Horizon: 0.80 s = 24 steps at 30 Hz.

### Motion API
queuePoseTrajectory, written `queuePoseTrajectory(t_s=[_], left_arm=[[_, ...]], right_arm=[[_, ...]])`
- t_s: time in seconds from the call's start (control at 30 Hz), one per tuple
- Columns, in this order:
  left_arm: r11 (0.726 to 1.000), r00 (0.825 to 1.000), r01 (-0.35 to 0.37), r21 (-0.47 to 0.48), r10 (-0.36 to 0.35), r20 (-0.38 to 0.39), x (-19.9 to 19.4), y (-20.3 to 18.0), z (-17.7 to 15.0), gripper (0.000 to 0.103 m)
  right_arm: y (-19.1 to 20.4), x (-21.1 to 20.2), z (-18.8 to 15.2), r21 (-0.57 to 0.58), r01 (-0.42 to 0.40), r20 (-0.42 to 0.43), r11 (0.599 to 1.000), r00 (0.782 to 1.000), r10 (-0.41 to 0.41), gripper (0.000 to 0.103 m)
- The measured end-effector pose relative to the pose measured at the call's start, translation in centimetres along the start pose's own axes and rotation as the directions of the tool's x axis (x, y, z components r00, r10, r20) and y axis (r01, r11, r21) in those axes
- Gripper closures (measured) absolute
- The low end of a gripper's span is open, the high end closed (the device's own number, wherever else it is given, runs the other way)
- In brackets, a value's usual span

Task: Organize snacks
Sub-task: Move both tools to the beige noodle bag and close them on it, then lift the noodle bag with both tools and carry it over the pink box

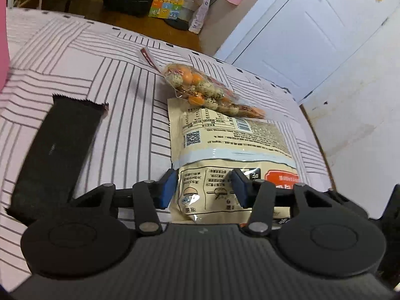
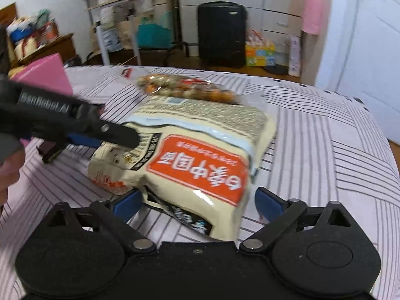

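Lying at frame centre on the striped bedspread (image 1: 105,80), the cream snack bag (image 2: 200,155) has its near corner between the left gripper (image 1: 203,187) pads, seemingly pinched (contact unclear); the right gripper (image 2: 197,203) stands wide apart, straddling its near end. A clear bag of mixed nuts (image 1: 207,90) lies touching its far edge; a black packet (image 1: 57,147) sits at left.

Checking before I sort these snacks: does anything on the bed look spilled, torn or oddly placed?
Nothing spilled or torn that I can see. The cream snack bag is crumpled and buckled at its near end, and the clear bag of round snacks lies partly on its far edge instead of flat on the bedsheet. The black packet lies apart.
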<state>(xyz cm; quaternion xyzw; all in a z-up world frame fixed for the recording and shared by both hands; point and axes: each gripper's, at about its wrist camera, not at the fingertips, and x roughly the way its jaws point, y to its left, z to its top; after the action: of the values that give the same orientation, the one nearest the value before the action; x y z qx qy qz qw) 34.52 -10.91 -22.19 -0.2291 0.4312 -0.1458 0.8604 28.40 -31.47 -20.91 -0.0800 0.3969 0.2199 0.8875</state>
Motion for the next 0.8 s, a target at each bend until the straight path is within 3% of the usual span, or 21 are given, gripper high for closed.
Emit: queuePoseTrajectory(t_s=[0.3, 0.57, 0.8], left_arm=[[0.999, 1.000, 0.008, 0.047, -0.009, 0.029, 0.4, -0.6, -0.3, 0.065], [0.997, 1.000, -0.021, 0.081, 0.022, -0.010, -0.7, -0.8, -0.4, 0.065], [0.999, 0.998, -0.013, 0.043, 0.016, -0.059, -3.2, -0.1, -0.1, 0.065]], right_arm=[[1.7, 0.5, 0.2, -0.037, 0.024, 0.044, 0.999, 0.999, -0.023, 0.003], [3.9, -0.2, 1.0, -0.020, 0.062, -0.026, 0.998, 0.998, -0.062, 0.008], [6.0, -2.4, 1.8, -0.014, 0.055, -0.046, 0.998, 0.997, -0.055, 0.009]])
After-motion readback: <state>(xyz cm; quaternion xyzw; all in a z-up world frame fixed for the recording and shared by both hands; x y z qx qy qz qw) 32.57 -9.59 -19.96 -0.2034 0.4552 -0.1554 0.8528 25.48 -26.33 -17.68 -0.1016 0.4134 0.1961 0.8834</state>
